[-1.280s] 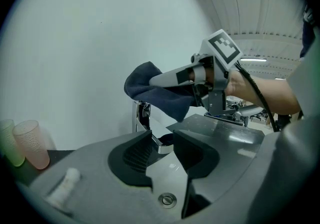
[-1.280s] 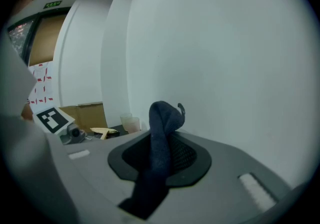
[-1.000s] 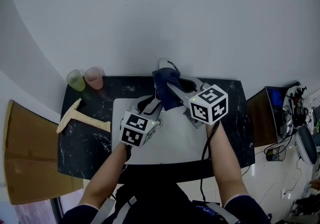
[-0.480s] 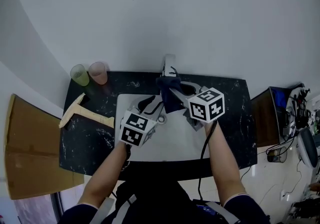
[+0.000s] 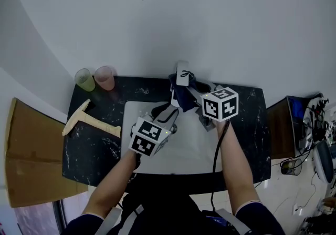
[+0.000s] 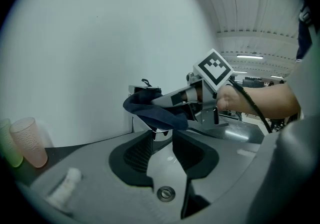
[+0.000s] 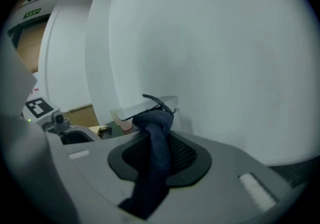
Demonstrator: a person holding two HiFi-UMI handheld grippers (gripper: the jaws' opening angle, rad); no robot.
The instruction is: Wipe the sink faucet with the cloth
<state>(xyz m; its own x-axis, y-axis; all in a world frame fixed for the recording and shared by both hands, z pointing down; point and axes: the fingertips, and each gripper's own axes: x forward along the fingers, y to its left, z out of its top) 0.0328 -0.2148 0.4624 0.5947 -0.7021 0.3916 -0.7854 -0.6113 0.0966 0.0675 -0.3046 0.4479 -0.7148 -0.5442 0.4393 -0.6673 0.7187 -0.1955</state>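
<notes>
A chrome faucet (image 5: 182, 69) stands at the back of the white sink (image 5: 163, 157). A dark blue cloth (image 5: 183, 95) is draped over its spout. My right gripper (image 5: 188, 92) is shut on the cloth, and in the right gripper view the cloth (image 7: 156, 140) runs up between the jaws to the faucet (image 7: 142, 109). My left gripper (image 5: 170, 113) hangs low over the sink with its jaws apart. In the left gripper view the end of the spout (image 6: 160, 133) sits right at its fingertips, under the cloth (image 6: 155, 114). I cannot tell whether they touch it.
A green cup (image 5: 84, 79) and a pink cup (image 5: 105, 77) stand at the back left of the dark marbled counter (image 5: 89, 147). A wooden T-shaped tool (image 5: 86, 121) lies left of the sink. The drain (image 6: 165, 194) lies below the left jaws. A white wall rises behind the faucet.
My right gripper has sunk a little with the cloth along the faucet and rolled slightly. The left gripper has stayed in place by the spout.
</notes>
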